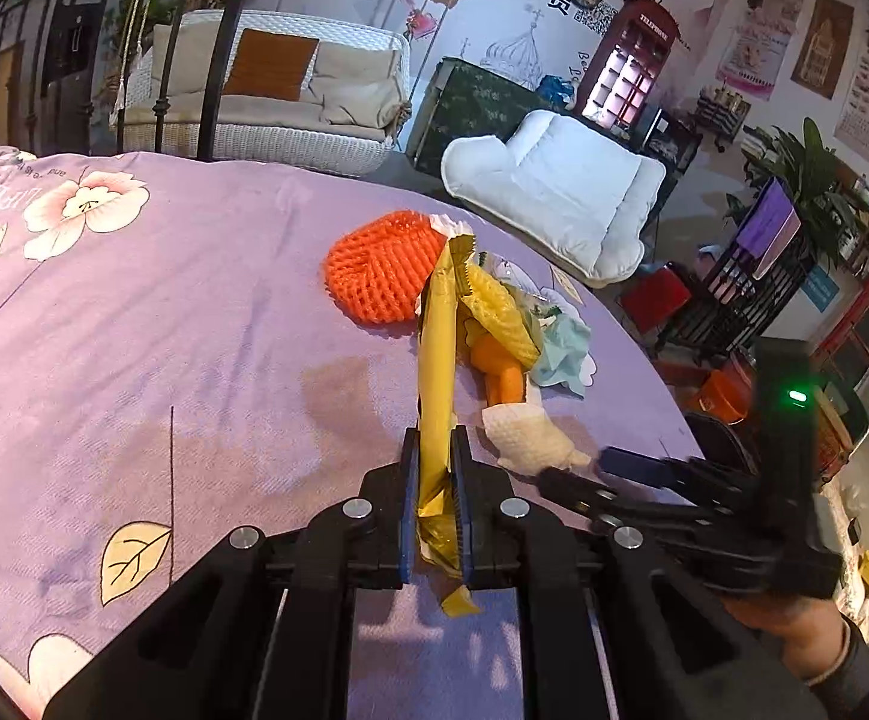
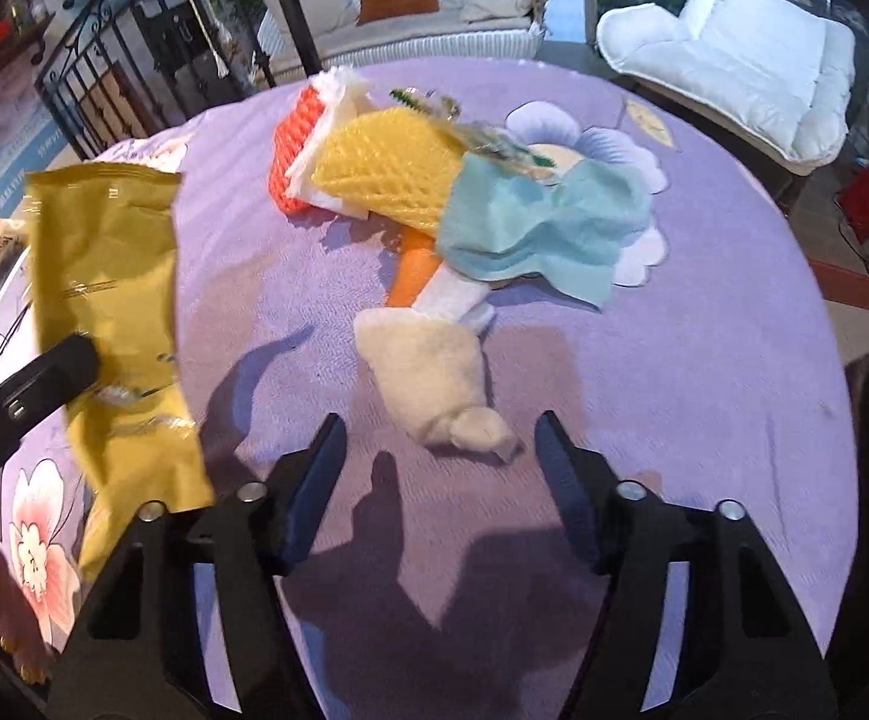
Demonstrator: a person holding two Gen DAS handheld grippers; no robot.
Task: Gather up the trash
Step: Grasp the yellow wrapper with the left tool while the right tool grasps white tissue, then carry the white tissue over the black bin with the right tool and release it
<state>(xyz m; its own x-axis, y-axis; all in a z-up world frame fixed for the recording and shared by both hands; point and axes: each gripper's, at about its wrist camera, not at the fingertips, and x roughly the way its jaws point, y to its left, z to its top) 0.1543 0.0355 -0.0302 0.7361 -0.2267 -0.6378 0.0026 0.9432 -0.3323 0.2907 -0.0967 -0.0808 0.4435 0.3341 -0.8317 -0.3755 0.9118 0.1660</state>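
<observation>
My left gripper (image 1: 434,438) is shut on a long yellow snack wrapper (image 1: 434,360), held just above the purple floral tablecloth (image 1: 164,330). In the right wrist view the same wrapper (image 2: 104,276) hangs at the left. My right gripper (image 2: 440,420) points down at the table with its jaws apart, and the tip of a cream crumpled wad (image 2: 428,372) lies between the fingertips, untouched by the pads. Behind the wad lies a pile of litter: an orange strip (image 2: 413,270), a light blue tissue (image 2: 530,222), a yellow foam net (image 2: 392,168) and an orange foam net (image 2: 290,144).
The round table's edge (image 2: 818,312) curves close on the right. Beyond it stand a white cushioned chair (image 2: 734,42), a wicker sofa (image 2: 410,12) and black metal railings (image 2: 98,78). A person's hand (image 1: 794,630) holds the right gripper's handle.
</observation>
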